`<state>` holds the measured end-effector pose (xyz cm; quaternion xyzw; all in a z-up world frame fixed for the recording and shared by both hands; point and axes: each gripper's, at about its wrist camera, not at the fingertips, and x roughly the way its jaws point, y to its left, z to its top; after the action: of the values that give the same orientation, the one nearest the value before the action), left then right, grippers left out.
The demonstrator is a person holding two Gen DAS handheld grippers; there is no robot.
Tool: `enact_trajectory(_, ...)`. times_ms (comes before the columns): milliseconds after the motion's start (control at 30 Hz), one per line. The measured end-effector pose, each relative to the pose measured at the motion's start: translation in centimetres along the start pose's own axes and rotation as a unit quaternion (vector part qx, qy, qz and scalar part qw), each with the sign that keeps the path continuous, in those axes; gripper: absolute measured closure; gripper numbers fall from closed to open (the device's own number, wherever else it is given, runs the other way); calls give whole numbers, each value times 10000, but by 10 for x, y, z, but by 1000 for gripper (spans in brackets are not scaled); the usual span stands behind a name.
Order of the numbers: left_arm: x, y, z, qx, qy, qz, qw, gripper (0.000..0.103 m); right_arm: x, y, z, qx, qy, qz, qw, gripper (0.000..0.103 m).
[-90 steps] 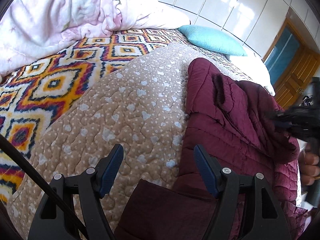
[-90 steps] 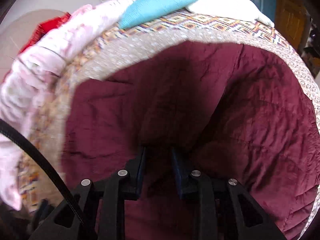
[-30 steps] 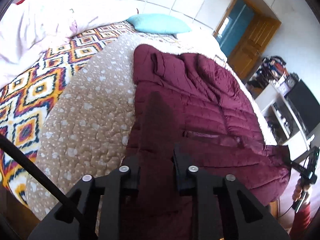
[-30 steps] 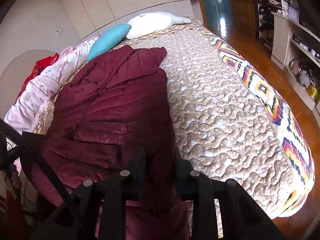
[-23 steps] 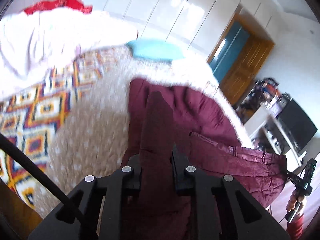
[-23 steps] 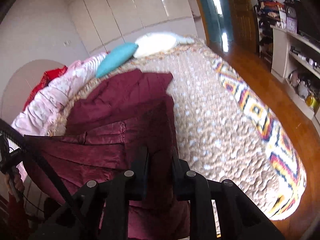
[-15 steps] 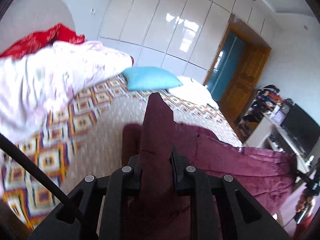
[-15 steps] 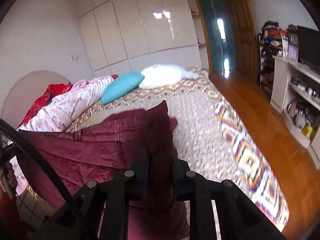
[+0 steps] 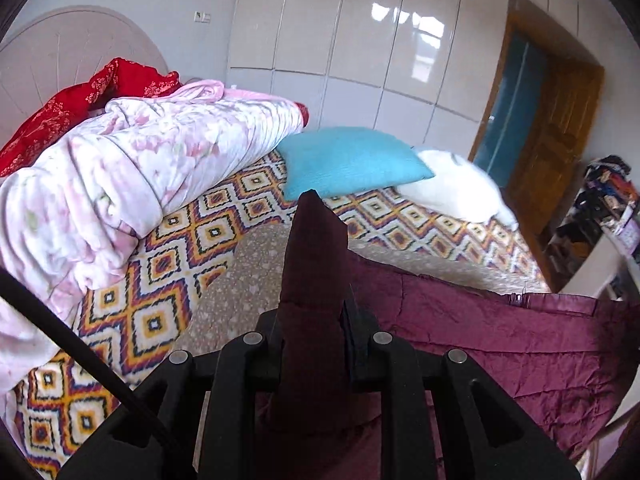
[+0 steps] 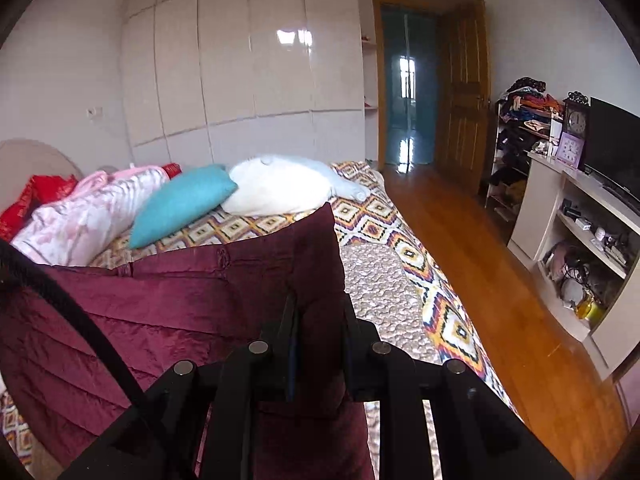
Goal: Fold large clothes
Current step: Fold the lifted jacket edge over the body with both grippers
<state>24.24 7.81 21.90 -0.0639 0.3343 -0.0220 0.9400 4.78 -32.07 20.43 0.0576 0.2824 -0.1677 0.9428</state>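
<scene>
A dark red quilted jacket [image 9: 480,332] is held up above the bed by its hem, stretched between my two grippers. In the left wrist view my left gripper [image 9: 314,320] is shut on one corner of the hem, and a peak of fabric sticks up between its fingers. From there the hem runs off to the right. My right gripper [image 10: 318,320] is shut on the other corner of the jacket [image 10: 160,300], whose body hangs to the left and hides the bed below it.
The bed has a beige dotted quilt [image 10: 380,284] over a diamond-patterned cover [image 9: 180,248]. At its head lie a pink floral duvet [image 9: 120,176], a turquoise pillow [image 9: 348,164] and a white pillow [image 10: 276,188]. Wooden floor [image 10: 480,248] and a shelf unit [image 10: 580,240] lie right of the bed.
Both grippers have risen with the jacket's hem and tilted up. The jacket, earlier spread flat on the quilt, now hangs lifted between them, and the wardrobes and door have come into view.
</scene>
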Motion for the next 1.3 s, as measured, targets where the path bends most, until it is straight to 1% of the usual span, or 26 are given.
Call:
enact_trajectory(67,35,-1,2,16,121,173,9998,84,28,10,3,-49,97,-110,9999,84)
enact_trajectory(100,54,1,1,-12,204,240,9995,84,49,16,4,-59,178,-168,9997,84)
enact_trajectory(167,85,4,-2,-42,366,363,9987,84,76,23,3,-58,300,-268,9992,84)
enact_trajectory(200,104,7,-6,-52,481,432,9979,83,96,27,1,-58,396,-375,9985,84)
enact_trajectory(300,145,18,-21,-50,780,583,9952,80,140,27,-10,42,698,-628,9956,84)
enact_trajectory(367,172,29,-34,-134,1026,612,9927,76,165,19,-21,200,937,-685,9930,84)
enact_trajectory(433,192,35,-45,-211,1190,630,9907,72,183,13,-34,336,1148,-656,9907,84)
enact_trajectory(533,208,34,-53,-207,1300,770,9883,65,203,10,-49,382,1380,-691,9873,82)
enact_trajectory(600,215,33,-53,-190,1380,1010,9851,61,213,14,-52,365,1449,-794,9856,79)
enact_trajectory(633,217,34,-52,-193,1410,1076,9840,61,216,13,-53,361,1503,-880,9840,76)
enact_trajectory(667,215,35,-50,-202,1417,1074,9839,61,218,11,-53,372,1555,-941,9826,73)
enact_trajectory(733,201,37,-44,-280,1345,960,9859,61,214,10,-49,396,1574,-942,9822,70)
enact_trajectory(800,178,44,-35,-473,1225,638,9893,60,200,6,-39,428,1409,-960,9844,65)
enact_trajectory(833,172,47,-31,-540,1192,529,9900,60,186,1,-32,484,1260,-922,9866,54)
enact_trajectory(867,156,52,-25,-641,1123,404,9908,58,174,-3,-26,535,1132,-884,9882,41)
enact_trajectory(933,126,59,-19,-741,948,197,9925,53,142,-12,-13,620,834,-868,9908,31)
enact_trajectory(967,111,63,-19,-759,861,78,9934,47,128,-16,-10,634,766,-761,9921,27)
enact_trajectory(1000,95,67,-21,-762,783,-55,9940,40,114,-20,-9,646,751,-559,9935,25)
enact_trajectory(1033,78,73,-26,-754,727,-217,9943,36,101,-26,-12,662,804,-317,9941,20)
enact_trajectory(1067,68,76,-32,-755,709,-325,9941,32,92,-30,-19,682,900,-144,9935,17)
enact_trajectory(1100,59,81,-39,-760,713,-431,9936,30,87,-36,-28,724,1058,50,9917,17)
enact_trajectory(1167,48,93,-63,-760,919,-622,9909,30,79,-47,-62,923,1503,498,9831,17)
enact_trajectory(1200,48,98,-74,-760,1050,-714,9890,30,78,-51,-76,1000,1630,636,9795,17)
enact_trajectory(1267,52,107,-102,-712,1395,-944,9831,30,77,-56,-106,1065,1815,805,9743,17)
enact_trajectory(1300,54,110,-112,-675,1495,-1018,9812,30,78,-56,-120,1048,1895,834,9727,17)
